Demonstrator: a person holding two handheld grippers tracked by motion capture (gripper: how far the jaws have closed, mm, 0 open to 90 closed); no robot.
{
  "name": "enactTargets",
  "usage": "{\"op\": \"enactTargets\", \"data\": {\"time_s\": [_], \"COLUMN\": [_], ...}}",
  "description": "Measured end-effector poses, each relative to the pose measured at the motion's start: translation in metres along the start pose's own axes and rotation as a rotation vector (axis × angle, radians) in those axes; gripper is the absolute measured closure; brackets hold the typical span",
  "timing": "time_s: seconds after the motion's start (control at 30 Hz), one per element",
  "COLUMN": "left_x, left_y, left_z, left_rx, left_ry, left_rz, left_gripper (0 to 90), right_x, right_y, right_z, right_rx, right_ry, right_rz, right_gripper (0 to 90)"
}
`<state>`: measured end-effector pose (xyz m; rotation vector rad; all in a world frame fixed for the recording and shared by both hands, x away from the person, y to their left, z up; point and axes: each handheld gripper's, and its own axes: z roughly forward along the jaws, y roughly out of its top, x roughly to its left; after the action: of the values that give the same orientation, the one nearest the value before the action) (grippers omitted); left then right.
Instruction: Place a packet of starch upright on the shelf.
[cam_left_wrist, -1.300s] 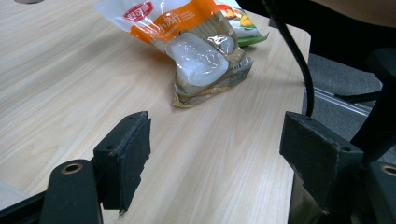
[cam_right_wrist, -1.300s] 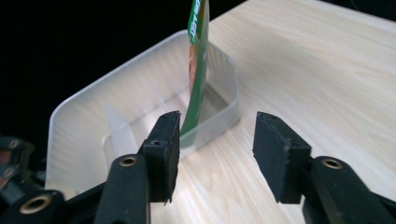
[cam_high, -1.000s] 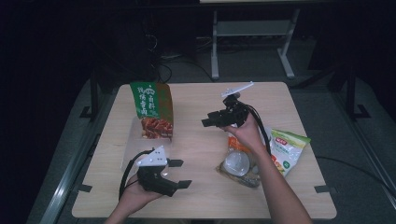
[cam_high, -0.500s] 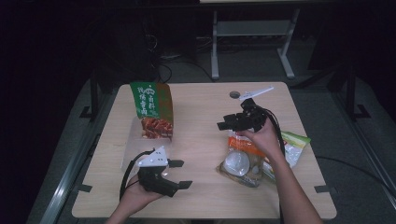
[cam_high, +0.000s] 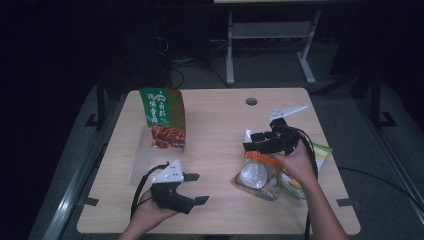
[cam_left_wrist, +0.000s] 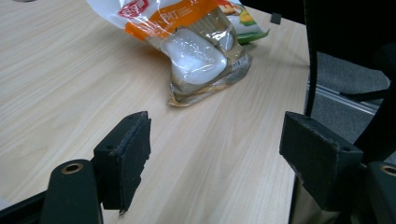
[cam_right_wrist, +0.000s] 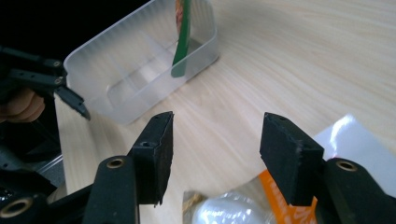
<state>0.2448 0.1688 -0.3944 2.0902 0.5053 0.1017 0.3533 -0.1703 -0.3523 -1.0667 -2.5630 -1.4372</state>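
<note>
Since the earlier frames the right tool (cam_high: 252, 141) has travelled from the middle of the pale wooden desk (cam_high: 220, 120) toward the person's right side and now sits over the top end of a clear plastic packet with an orange band and pale round pieces inside (cam_high: 257, 174); its jaws have just been opening and now stand wide, with nothing between them. In the right gripper view that tool (cam_right_wrist: 215, 154) looks down past its two black pads at the desk, with the packet's orange and white top (cam_right_wrist: 280, 205) just below them. The left tool (cam_high: 196, 188) rests low near the desk's near edge, held in the person's left hand (cam_high: 150, 212), its jaws also wide and empty. In the left gripper view its pads (cam_left_wrist: 135, 154) frame bare wood, and the packet (cam_left_wrist: 201, 60) lies farther off on the desk. A green and white snack bag (cam_high: 320, 155) lies partly under the person's right hand (cam_high: 295, 162), beside the packet. A tall green and brown bag printed with food (cam_high: 162, 117) stands in a clear plastic tub (cam_right_wrist: 140, 74) on the left part of the desk, well apart from the packet.
</note>
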Motion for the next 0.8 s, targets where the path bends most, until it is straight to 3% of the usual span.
{"op": "enactTargets", "data": {"time_s": [0.3, 0.57, 0.73, 0.8], "left_x": [0.0, 0.002, 0.003, 0.003], "left_y": [-0.005, -0.005, -0.005, -0.005], "left_z": [0.003, 0.001, -0.001, -0.001], "left_rx": [-0.002, -0.012, -0.024, -0.019], "left_ry": [0.006, 0.011, 0.017, 0.017], "left_rz": [-0.006, 0.0, -0.006, -0.006], "left_gripper": [24.2, 24.2, 24.2, 24.2], "right_x": [0.007, -0.001, -0.009, -0.012], "right_y": [-0.029, -0.056, -0.071, -0.074], "right_z": [-0.021, -0.035, -0.041, -0.044], "right_rx": [0.009, 0.006, -0.033, -0.011], "right_ry": [-0.034, -0.089, -0.091, -0.098], "right_rz": [0.023, 0.065, 0.104, 0.11], "right_gripper": [43.4, 43.5, 43.5, 43.4]}}
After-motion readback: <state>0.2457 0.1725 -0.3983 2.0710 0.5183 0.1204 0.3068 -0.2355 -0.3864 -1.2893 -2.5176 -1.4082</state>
